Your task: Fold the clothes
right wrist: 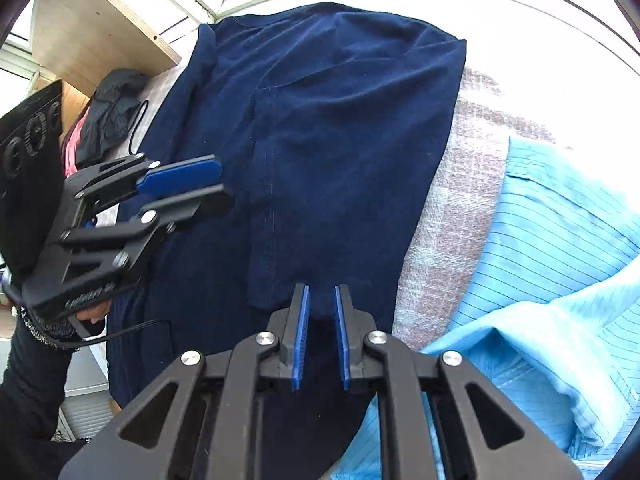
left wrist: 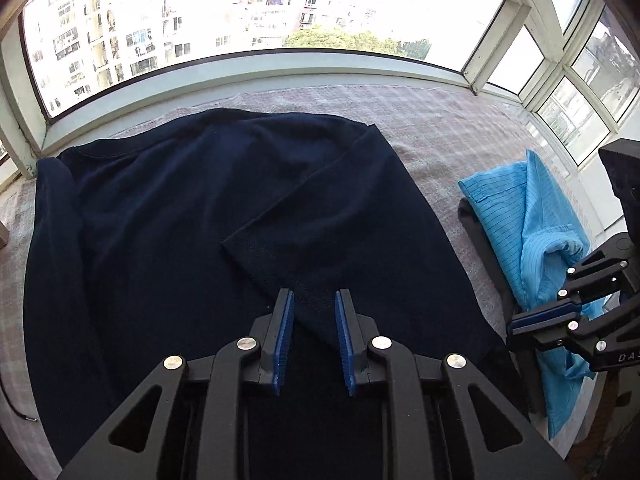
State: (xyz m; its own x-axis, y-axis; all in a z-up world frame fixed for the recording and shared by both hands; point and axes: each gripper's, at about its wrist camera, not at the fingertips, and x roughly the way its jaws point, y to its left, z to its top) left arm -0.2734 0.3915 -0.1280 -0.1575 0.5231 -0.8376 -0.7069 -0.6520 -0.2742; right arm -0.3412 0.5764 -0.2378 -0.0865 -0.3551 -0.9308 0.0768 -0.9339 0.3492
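Observation:
A navy T-shirt (left wrist: 160, 220) lies flat on a pinkish checked blanket (left wrist: 460, 140) by the window. One sleeve (left wrist: 320, 208) is folded in over its body, and the sleeve hem points toward me. My left gripper (left wrist: 315, 294) hovers just above that hem, open, with nothing between its blue pads. In the right wrist view the same shirt (right wrist: 340, 140) fills the middle. My right gripper (right wrist: 321, 288) is over its near edge, jaws a little apart and holding no cloth. The left gripper (right wrist: 224, 182) shows at the left of that view, held by a hand in a dark sleeve.
A light blue striped shirt (right wrist: 552, 240) lies crumpled to the right of the navy one, on a grey folded item (left wrist: 476, 232). A wooden board (right wrist: 100, 28), black cloth (right wrist: 116, 108) and a cable lie at the far left. The window frame (left wrist: 240, 72) borders the back.

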